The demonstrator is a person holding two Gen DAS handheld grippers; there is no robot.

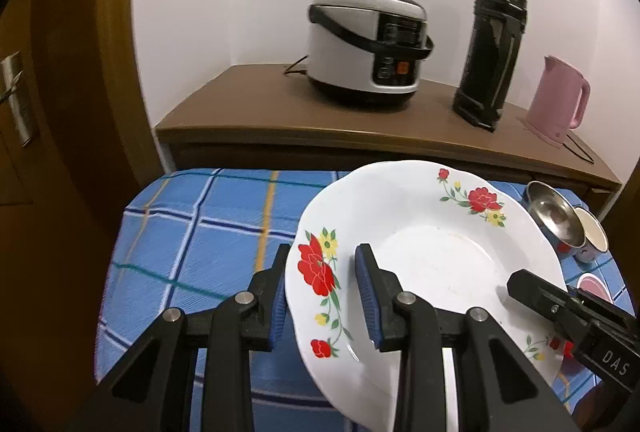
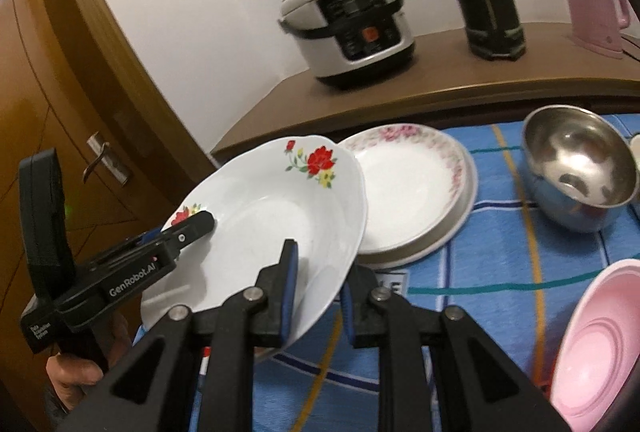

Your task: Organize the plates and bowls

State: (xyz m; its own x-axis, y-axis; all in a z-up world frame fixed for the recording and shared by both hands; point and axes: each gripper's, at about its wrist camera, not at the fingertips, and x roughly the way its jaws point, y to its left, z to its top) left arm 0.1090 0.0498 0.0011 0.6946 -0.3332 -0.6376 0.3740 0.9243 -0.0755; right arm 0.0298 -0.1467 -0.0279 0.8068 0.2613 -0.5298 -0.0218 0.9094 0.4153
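Note:
A white plate with red flowers (image 1: 432, 260) is held tilted above the blue checked tablecloth (image 1: 200, 228). My left gripper (image 1: 324, 296) straddles its left rim, one finger under and one over. My right gripper (image 2: 320, 280) straddles the plate's (image 2: 272, 216) near right rim; it also shows in the left wrist view (image 1: 532, 292). The jaws of both stand a little wider than the rim, so a firm clamp is unclear. The left gripper's fingers (image 2: 196, 226) rest on the plate's far left rim in the right wrist view.
A pink-rimmed plate stack (image 2: 416, 192) lies behind the held plate. A steel bowl (image 2: 580, 168), a pink bowl (image 2: 600, 344) and a white cup (image 1: 592, 236) are to the right. A rice cooker (image 1: 368, 44), black thermos (image 1: 492, 48) and pink kettle (image 1: 556, 100) stand on the wooden cabinet (image 1: 280, 116).

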